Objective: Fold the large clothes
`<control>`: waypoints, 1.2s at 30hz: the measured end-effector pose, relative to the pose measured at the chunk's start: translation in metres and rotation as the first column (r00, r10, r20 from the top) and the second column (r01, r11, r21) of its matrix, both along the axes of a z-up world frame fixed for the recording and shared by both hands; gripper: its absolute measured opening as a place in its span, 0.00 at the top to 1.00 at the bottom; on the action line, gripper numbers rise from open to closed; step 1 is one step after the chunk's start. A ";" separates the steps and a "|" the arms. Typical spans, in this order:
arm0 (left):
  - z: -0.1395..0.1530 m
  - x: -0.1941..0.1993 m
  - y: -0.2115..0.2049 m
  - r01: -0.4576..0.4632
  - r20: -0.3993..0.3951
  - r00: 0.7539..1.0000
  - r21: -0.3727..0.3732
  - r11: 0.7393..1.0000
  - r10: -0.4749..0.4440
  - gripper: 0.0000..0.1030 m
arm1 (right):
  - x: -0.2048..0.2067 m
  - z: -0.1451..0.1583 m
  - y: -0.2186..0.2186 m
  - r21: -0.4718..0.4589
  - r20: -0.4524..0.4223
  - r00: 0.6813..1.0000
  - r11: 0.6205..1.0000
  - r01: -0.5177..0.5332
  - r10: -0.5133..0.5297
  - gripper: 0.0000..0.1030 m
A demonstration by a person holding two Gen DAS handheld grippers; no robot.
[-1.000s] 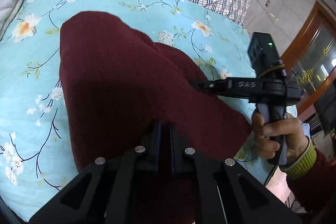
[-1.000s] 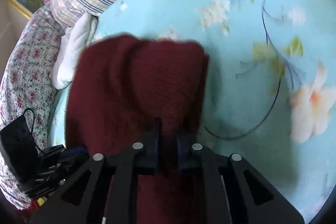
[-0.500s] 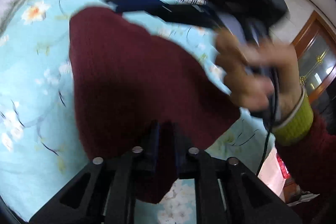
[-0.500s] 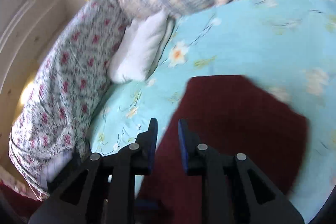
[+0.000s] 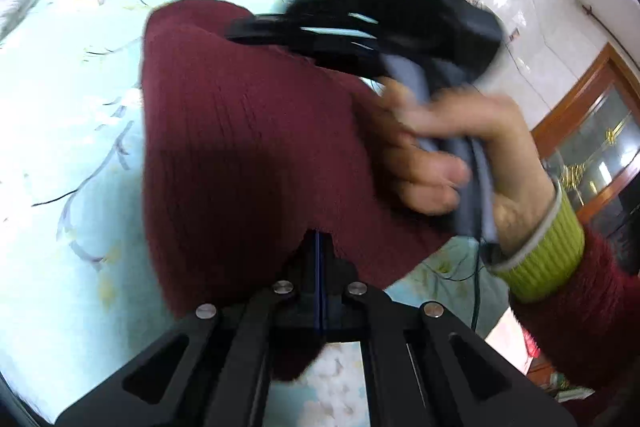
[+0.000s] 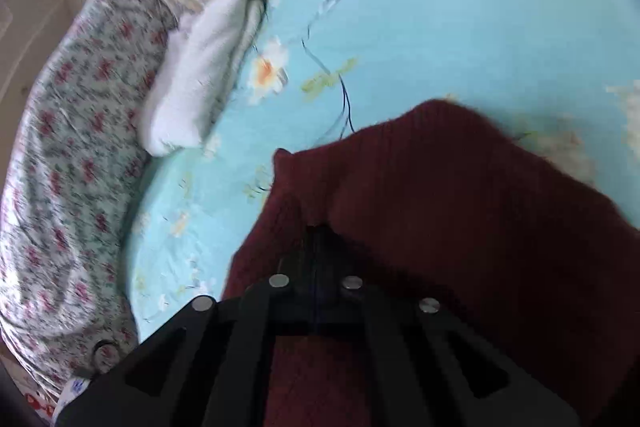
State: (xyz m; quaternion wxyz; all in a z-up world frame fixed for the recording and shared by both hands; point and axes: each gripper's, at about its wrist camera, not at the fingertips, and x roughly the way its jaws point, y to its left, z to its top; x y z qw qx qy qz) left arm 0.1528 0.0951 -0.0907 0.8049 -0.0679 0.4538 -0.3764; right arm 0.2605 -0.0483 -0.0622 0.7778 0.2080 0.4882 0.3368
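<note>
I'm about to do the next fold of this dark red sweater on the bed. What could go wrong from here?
Both claws look shut on thin edges of the sweater: the left claw and the right claw. A tug could slip the knit free. The right hand reaches across the sweater, so it may drag the fold askew. The cable hanging below that hand could snag.

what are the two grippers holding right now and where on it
Both are shut on the maroon sweater: the left gripper pinches its near edge, the right gripper a fold near its left edge.
</note>
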 end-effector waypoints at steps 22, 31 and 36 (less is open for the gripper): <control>-0.016 -0.005 0.005 -0.223 0.107 0.973 0.191 0.956 0.206 0.37 | -0.137 -0.033 -0.116 -0.096 0.009 0.973 0.968 0.231 -0.231 1.00; -0.005 -0.012 0.003 -0.251 0.126 0.966 0.257 0.933 0.225 0.36 | -0.148 -0.022 -0.118 -0.100 0.014 0.968 0.963 0.249 -0.249 0.98; 0.005 -0.018 -0.005 -0.280 0.166 0.957 0.338 0.899 0.236 0.36 | -0.161 -0.010 -0.125 -0.090 0.027 0.961 0.957 0.277 -0.275 0.98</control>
